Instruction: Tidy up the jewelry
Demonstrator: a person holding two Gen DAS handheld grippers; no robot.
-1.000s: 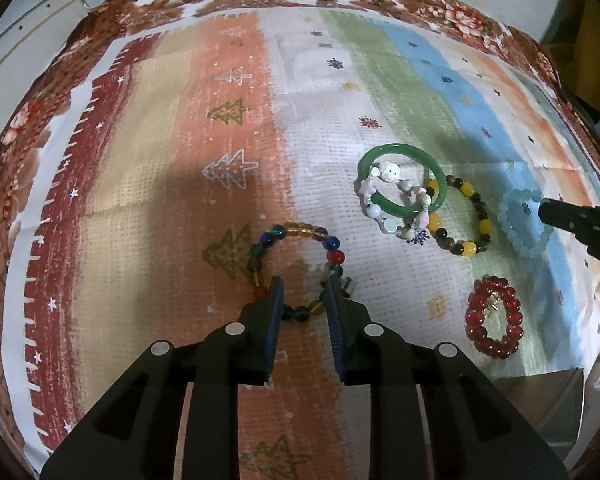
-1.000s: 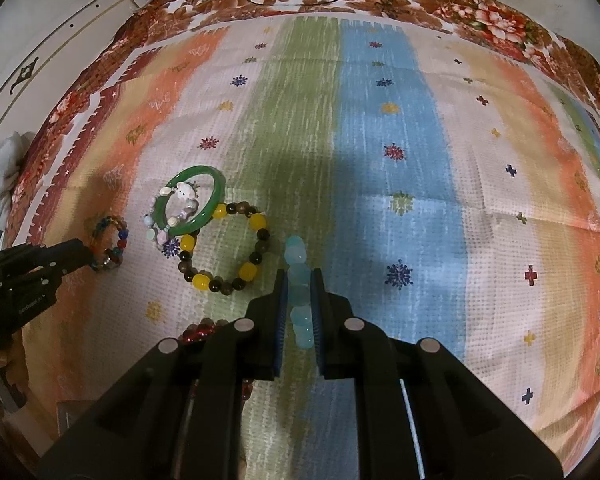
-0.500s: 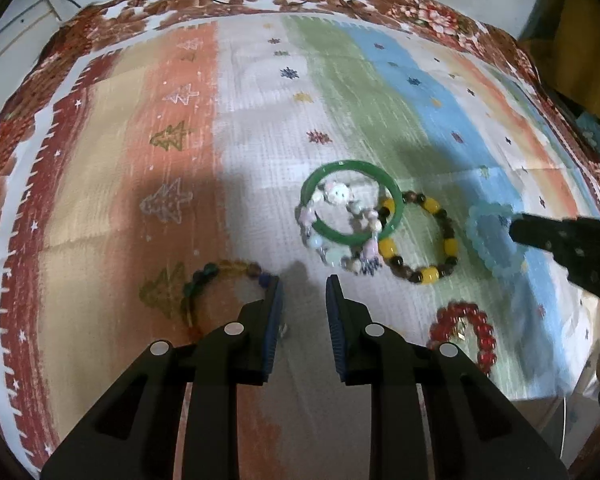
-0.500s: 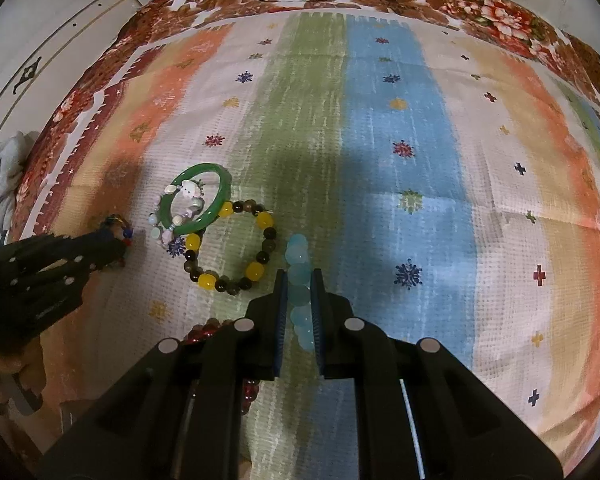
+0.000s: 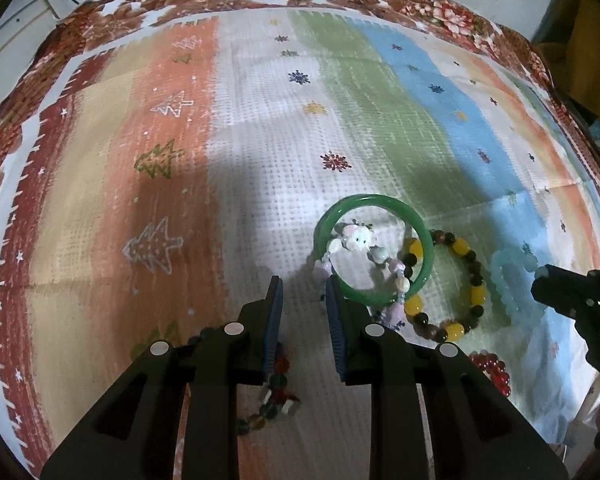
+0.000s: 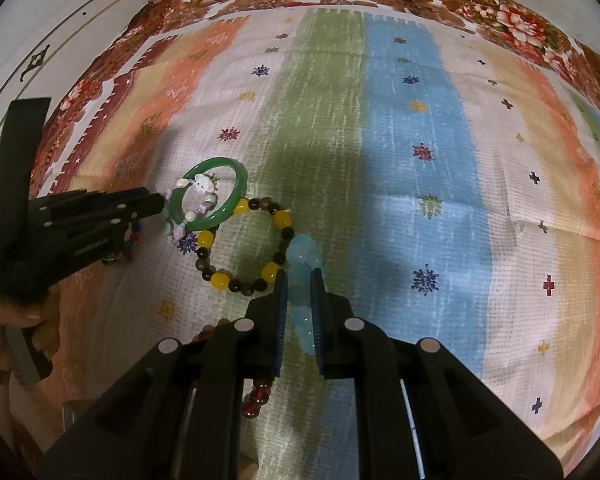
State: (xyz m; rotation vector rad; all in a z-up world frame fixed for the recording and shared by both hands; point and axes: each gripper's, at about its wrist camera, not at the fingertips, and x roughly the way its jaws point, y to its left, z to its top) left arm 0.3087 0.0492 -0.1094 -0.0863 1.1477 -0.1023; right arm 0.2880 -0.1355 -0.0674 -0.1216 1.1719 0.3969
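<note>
**On the striped cloth: left gripper shifted from beads to bangle**

On the striped cloth [image 5: 260, 128], five pieces lying close together. A second ago, left gripper [image 5: 302, 288] poised over the multicolour bracelet [image 5: 278, 384], that ring plainly ahead of the tips; now carried rightward, with the ring fallen back beneath the left finger and half hidden. Jaws slightly apart, as before, nothing between the pads but bare cloth. Right fingertip just beside the rim of the green bangle [image 5: 424, 248]; contact impossible to judge. Draped across the bangle, a pale charm bracelet [image 5: 358, 240]. Touching the bangle's right edge, the yellow-and-brown bracelet [image 5: 466, 288]. Lower right, the red bracelet [image 5: 492, 368], partly cut off by the finger.

Right gripper [image 6: 299, 280] unchanged: clamped on the aqua bracelet [image 6: 302, 256], beads bunched between the pads and poking out past the tips, resting beside the yellow-and-brown ring. No shift there since the earlier view.
</note>
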